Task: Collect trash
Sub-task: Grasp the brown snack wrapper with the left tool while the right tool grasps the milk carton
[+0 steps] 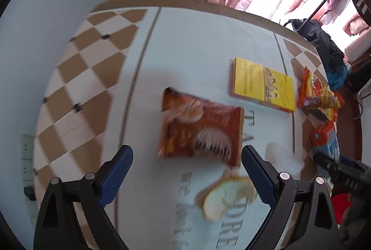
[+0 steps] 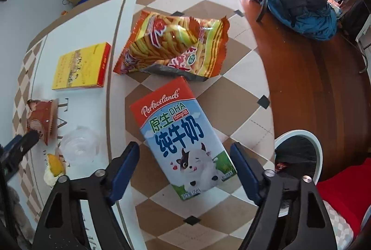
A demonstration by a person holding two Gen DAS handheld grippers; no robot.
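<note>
Milk carton (image 2: 185, 134) lies between the wide-open, empty right gripper (image 2: 185, 161); left gripper (image 1: 186, 171), equally spread and empty, risks skidding the brown wrapper (image 1: 199, 129).

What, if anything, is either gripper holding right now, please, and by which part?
Nothing is held. The left gripper is open near the brown snack wrapper; the right gripper is open astride the milk carton.

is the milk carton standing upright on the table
No, the milk carton lies flat on its back on the checkered table, its printed front facing up between the open right gripper fingers.
</note>
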